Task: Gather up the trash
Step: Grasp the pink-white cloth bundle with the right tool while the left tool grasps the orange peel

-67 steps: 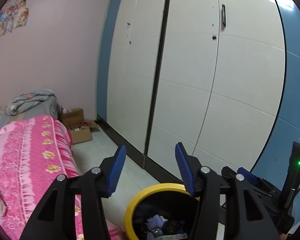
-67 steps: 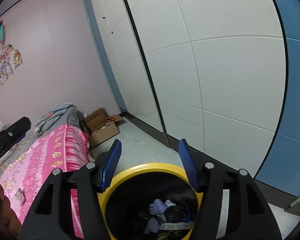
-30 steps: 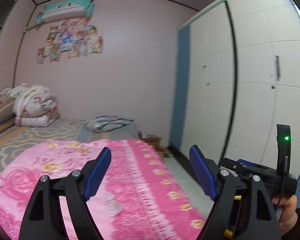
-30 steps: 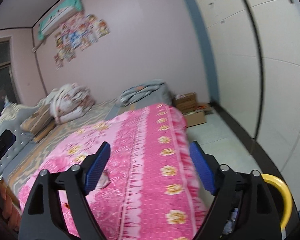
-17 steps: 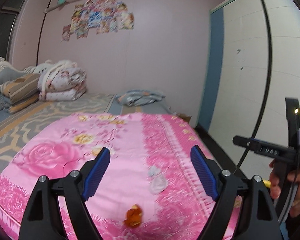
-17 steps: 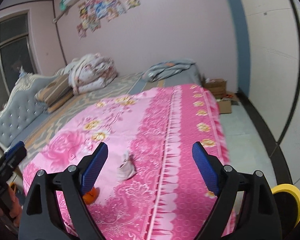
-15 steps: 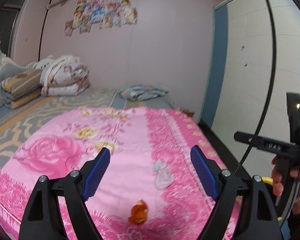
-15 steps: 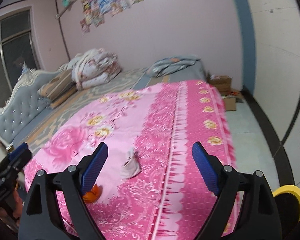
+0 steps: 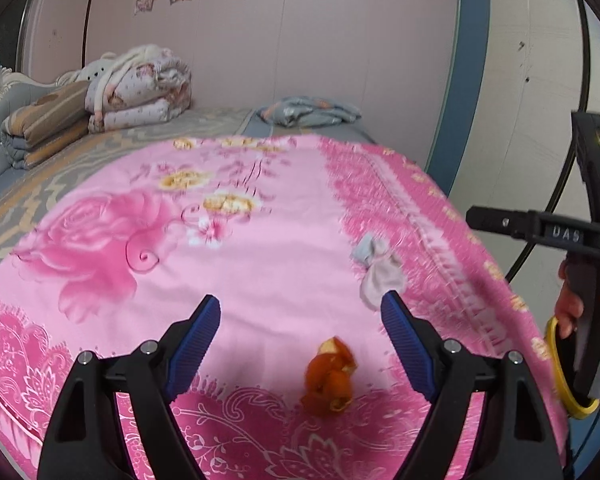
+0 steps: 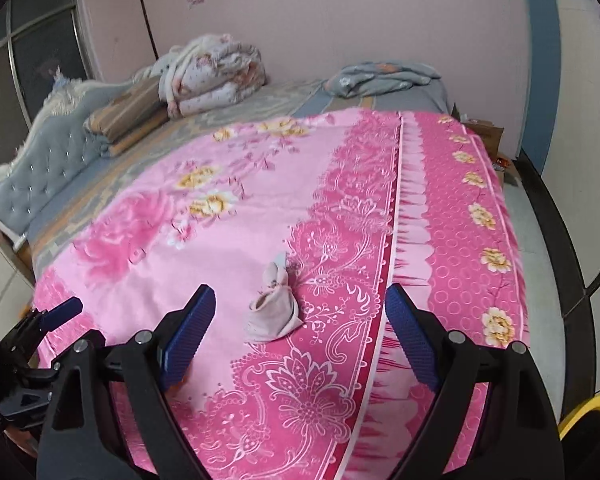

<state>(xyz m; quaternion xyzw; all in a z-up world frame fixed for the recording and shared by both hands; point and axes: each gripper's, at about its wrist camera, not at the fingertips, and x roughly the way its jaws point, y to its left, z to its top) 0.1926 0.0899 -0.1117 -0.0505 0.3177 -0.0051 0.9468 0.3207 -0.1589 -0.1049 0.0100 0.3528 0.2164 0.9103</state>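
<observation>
now both over the pink bedspread (image 9: 284,264), left gripper (image 9: 300,344) spread wide above the orange peel (image 9: 329,376), right gripper (image 10: 296,328) spread around the crumpled tissue (image 10: 273,312)

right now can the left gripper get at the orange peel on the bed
Probably yes. The left gripper is open, and the orange peel lies alone on the pink bedspread just ahead between its fingers, with nothing in between.
</observation>
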